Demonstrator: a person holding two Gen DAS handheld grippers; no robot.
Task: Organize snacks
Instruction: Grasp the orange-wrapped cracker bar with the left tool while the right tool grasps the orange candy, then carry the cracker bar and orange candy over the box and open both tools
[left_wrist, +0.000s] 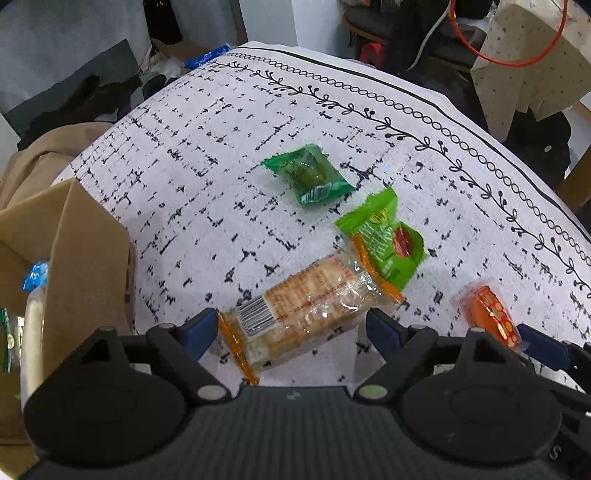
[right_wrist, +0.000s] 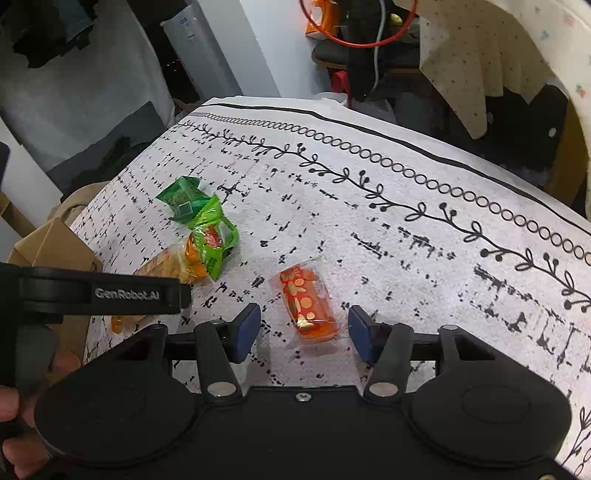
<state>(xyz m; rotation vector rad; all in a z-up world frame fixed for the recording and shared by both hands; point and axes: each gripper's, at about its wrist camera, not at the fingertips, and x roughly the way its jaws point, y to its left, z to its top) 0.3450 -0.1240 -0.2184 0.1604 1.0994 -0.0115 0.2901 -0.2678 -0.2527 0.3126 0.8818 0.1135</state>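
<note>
My left gripper (left_wrist: 291, 328) is open, its blue pads on either side of a clear cracker packet (left_wrist: 306, 310) with orange ends that lies on the patterned tablecloth (left_wrist: 207, 177). A light green snack pack (left_wrist: 384, 240) touches the cracker's far end, and a dark green pack (left_wrist: 308, 173) lies beyond. My right gripper (right_wrist: 303, 334) is open around a small orange candy pack (right_wrist: 308, 308), which also shows in the left wrist view (left_wrist: 491, 314). The green packs (right_wrist: 207, 229) and the cracker packet (right_wrist: 170, 267) lie to its left.
A brown cardboard box (left_wrist: 81, 266) stands at the table's left edge with packets inside. The left gripper's body (right_wrist: 103, 293) crosses the right wrist view at left. Chairs, cloth and clutter lie past the table's far edge (left_wrist: 424, 92).
</note>
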